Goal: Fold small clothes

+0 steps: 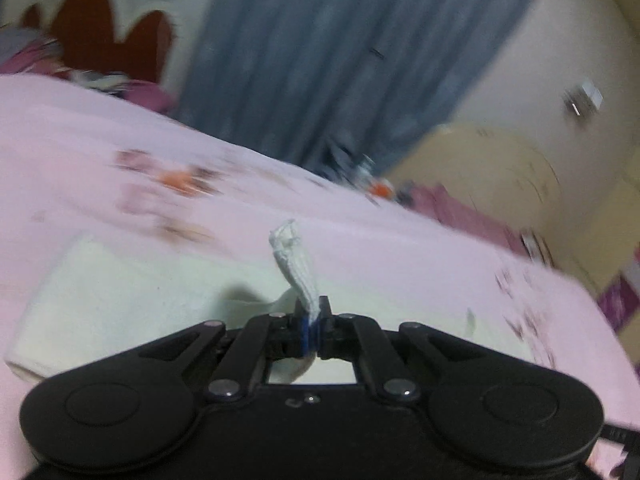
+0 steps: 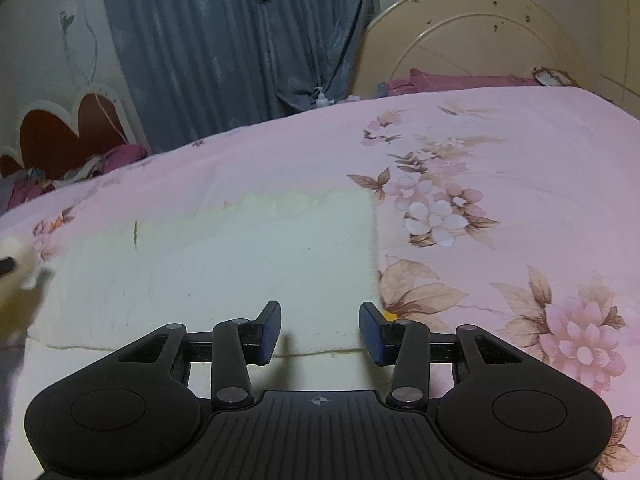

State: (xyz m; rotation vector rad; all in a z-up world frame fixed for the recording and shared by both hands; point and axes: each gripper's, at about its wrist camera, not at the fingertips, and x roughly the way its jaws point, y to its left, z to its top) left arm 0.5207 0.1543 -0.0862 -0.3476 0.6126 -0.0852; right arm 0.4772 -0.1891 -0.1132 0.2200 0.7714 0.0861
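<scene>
- Cream cloth (image 2: 224, 264) lying flat on pink bedspread (image 2: 500, 152), spread just ahead of and under both sets of jaws.
- Left gripper (image 1: 311, 322): clenched on a white strip (image 1: 298, 268) of the cloth, strip sticking up beyond the tips.
- Right gripper (image 2: 320, 332): released, nothing between the pads, near edge of cloth right below.
- Judged best: carry pinched strip across low and taut, pin near edge with free jaws, release only once edges line up.

pink floral bedsheet (image 2: 500, 152) | blue curtain (image 2: 224, 40) | cream headboard (image 2: 472, 40) | pump bottle (image 2: 323, 98)
</scene>
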